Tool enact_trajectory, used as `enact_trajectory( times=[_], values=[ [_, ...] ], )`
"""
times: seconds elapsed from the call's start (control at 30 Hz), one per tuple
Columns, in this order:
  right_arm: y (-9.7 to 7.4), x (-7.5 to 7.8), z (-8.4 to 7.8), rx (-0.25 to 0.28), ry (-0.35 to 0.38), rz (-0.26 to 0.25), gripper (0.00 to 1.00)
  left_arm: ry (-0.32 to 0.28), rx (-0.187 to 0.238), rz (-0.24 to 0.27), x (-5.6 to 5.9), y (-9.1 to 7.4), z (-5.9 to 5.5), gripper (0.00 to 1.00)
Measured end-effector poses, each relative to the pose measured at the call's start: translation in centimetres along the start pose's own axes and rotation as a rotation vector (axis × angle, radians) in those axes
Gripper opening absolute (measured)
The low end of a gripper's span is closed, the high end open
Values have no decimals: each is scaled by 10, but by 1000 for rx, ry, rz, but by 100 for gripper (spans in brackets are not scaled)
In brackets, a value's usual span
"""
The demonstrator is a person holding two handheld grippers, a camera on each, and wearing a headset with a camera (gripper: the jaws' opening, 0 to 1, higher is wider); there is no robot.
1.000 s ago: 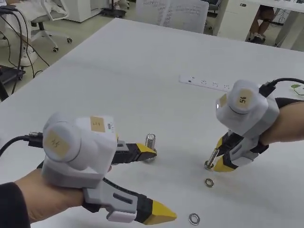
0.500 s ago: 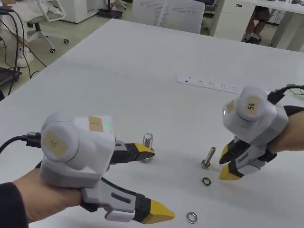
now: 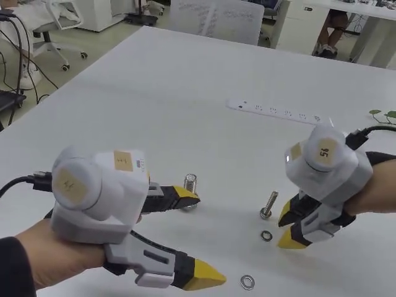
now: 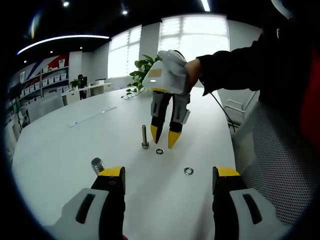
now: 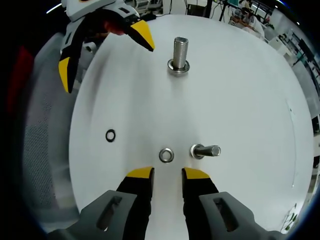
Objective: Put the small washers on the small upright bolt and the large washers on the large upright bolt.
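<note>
Each hand grips a chunky light-grey plastic unit with a rounded drum end, and both the left gripper (image 3: pixel 203 239) and the right gripper (image 3: pixel 286 228) run out into black jaws capped with bright yellow wedge tips. On the housings sit tan paper stickers (image 3: pixel 70 184) with handwritten marks, and a black cable (image 3: pixel 25 181) plugs into the back of each unit. The person wears dark long sleeves (image 3: pixel 12 272), plainly black on the right arm.

Table (image 3: pixel 154 93); 2 bolts (image 3: pixel 190 182) (image 3: pixel 268 205), 2 washers (image 3: pixel 266 236) (image 3: pixel 247 283), power strip (image 3: pixel 278 112)
</note>
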State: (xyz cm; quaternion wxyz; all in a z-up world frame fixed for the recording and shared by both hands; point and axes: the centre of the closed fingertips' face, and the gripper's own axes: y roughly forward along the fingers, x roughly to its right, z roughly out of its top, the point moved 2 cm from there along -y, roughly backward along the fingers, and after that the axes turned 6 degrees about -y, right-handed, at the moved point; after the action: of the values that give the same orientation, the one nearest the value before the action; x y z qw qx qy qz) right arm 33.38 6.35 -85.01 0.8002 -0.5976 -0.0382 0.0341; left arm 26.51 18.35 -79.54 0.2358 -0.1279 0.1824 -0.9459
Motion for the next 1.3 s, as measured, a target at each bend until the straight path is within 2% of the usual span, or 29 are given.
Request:
enact_trajectory(
  times=[0.77,1.3],
  values=[
    [10,-6,17,0,-63,1,22,2,8,3,-1,-1,2,70],
    [9,-7,15,-22,-78,-6,15,3,14,3,1,-1,4,70]
  ],
)
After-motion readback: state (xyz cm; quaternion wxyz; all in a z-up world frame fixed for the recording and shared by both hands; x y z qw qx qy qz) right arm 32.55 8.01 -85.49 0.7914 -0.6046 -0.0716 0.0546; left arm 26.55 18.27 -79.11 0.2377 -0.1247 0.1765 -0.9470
